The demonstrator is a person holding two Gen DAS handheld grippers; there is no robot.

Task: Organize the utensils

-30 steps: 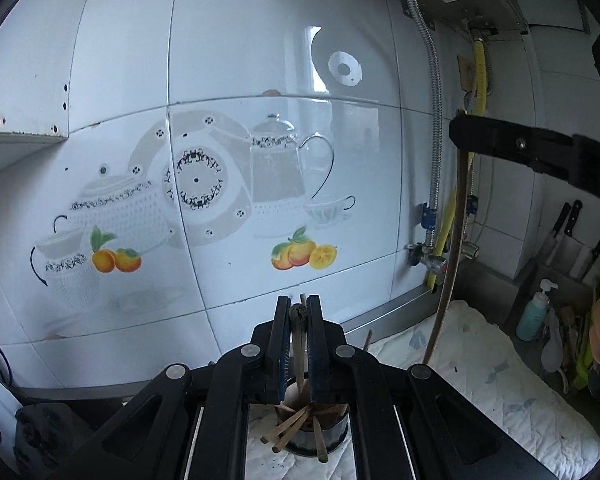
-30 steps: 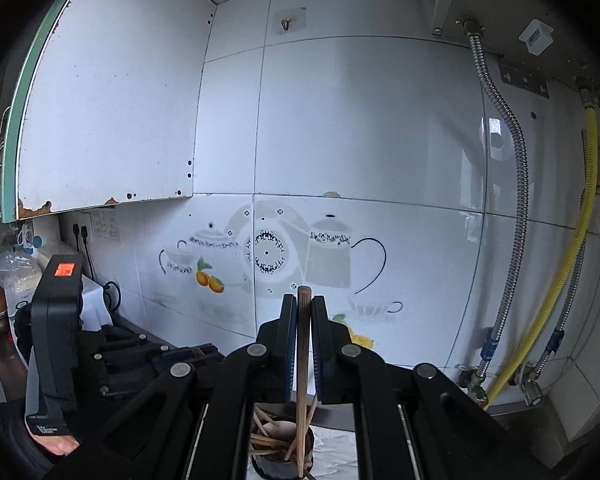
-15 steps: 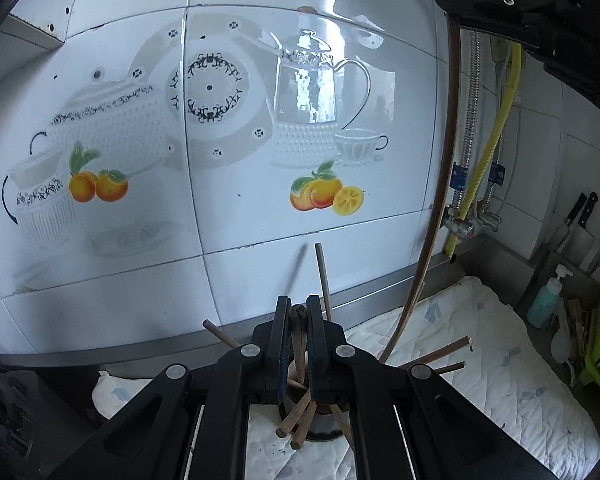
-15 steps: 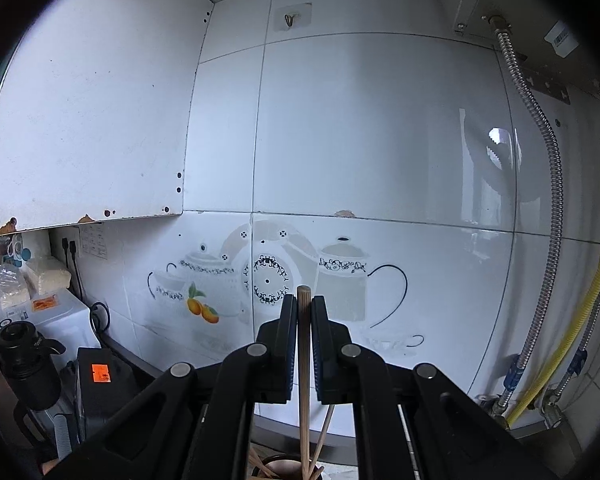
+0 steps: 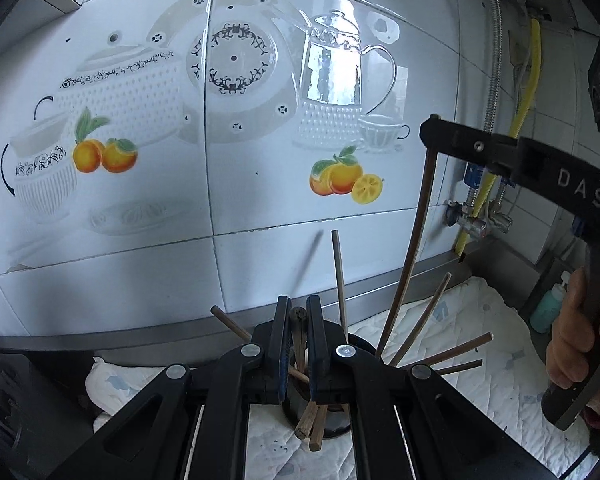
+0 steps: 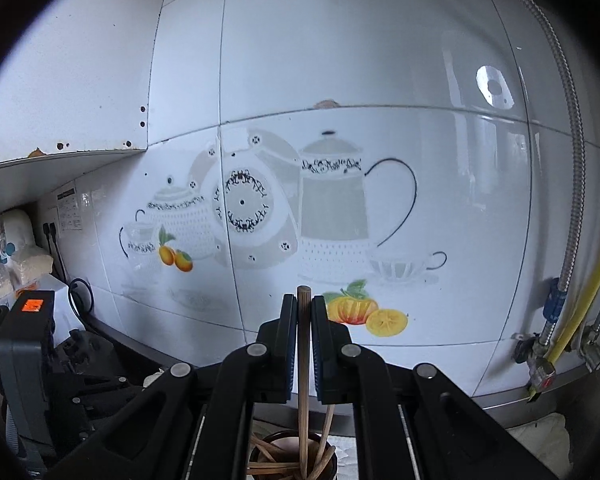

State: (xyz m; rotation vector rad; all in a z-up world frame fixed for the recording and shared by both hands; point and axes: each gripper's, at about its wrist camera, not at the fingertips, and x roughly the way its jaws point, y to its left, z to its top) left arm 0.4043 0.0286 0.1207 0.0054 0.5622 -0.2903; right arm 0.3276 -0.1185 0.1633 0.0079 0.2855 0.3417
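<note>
A dark round utensil holder (image 5: pixel 332 420) stands on a white quilted cloth, with several wooden chopsticks (image 5: pixel 420 320) fanning out of it. My left gripper (image 5: pixel 299 328) is shut on a dark wooden stick (image 5: pixel 298 340) whose lower end reaches into the holder. My right gripper (image 6: pixel 304 320) is shut on a long wooden chopstick (image 6: pixel 303 380) held upright, its lower end down in the holder (image 6: pixel 292 460). The right gripper also shows in the left wrist view (image 5: pixel 432 128), above and right of the holder, holding that chopstick (image 5: pixel 416 240).
A tiled wall (image 5: pixel 260 120) with teapot and fruit decals is close behind. Yellow and metal hoses (image 5: pixel 520 100) run down at the right. A teal soap bottle (image 5: pixel 548 304) stands at the far right. Black appliances (image 6: pixel 28 340) sit at the left.
The left wrist view has tipped down and closer to the holder. The right gripper has come lower with its chopstick, whose tip now stands deeper in the holder.
</note>
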